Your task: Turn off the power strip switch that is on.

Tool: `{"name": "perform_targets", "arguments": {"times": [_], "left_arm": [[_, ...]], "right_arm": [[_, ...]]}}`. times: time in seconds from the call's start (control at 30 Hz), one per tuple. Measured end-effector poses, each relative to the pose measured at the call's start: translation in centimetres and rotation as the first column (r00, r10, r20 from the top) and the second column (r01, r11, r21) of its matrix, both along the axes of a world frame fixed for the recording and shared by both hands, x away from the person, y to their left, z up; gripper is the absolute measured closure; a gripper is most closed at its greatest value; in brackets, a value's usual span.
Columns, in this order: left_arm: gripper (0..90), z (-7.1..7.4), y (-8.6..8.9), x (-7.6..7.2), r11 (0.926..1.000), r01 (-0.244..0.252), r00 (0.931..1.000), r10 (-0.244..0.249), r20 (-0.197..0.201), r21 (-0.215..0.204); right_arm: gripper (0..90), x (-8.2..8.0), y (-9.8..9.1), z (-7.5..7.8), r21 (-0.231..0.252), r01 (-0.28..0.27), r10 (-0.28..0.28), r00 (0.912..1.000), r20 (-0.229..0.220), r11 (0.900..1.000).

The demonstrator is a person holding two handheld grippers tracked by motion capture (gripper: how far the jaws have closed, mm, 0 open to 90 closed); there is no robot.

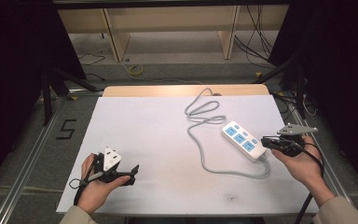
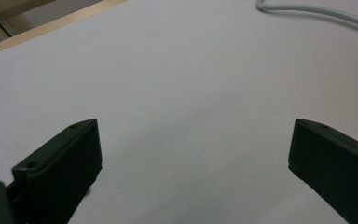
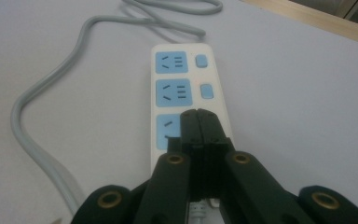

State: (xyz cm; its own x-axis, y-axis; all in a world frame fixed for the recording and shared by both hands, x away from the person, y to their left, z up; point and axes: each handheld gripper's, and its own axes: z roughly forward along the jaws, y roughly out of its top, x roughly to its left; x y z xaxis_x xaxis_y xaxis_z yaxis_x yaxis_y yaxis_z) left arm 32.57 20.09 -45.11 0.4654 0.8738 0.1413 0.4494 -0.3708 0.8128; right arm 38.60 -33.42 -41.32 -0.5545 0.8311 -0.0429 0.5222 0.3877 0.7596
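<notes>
Power strip (image 3: 179, 93) just beyond closed, empty right gripper (image 3: 198, 114); left gripper (image 2: 193, 154) open

A single readable sign stood in the high view: a large dark numeral "5" (image 1: 66, 129), marked on the grey floor just left of the white table (image 1: 135, 140); it was angular and blocky in form, and slightly slanted as seen from above; the power strip (image 1: 244, 140) bore blue socket faces and small blue switches, but no brand, rating or lettering on it could be made out in the high view or in the right gripper view.
</notes>
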Motion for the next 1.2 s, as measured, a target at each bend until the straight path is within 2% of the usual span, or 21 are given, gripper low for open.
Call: {"name": "perform_targets", "arguments": {"times": [0.37,1.2], "left_arm": [[2.3,0.0,-0.1,0.0,1.0000,0.000,1.0000,0.000,0.005,0.000],[2.3,0.0,-0.2,0.1,1.0000,0.006,0.9999,-0.006,0.010,0.007]], "right_arm": [[90.0,1.3,0.4,0.1,-0.001,0.003,-0.003,0.9996,-0.027,1.0000],[90.0,3.9,1.0,0.2,-0.014,0.017,-0.018,0.9983,-0.056,0.9997]]}}
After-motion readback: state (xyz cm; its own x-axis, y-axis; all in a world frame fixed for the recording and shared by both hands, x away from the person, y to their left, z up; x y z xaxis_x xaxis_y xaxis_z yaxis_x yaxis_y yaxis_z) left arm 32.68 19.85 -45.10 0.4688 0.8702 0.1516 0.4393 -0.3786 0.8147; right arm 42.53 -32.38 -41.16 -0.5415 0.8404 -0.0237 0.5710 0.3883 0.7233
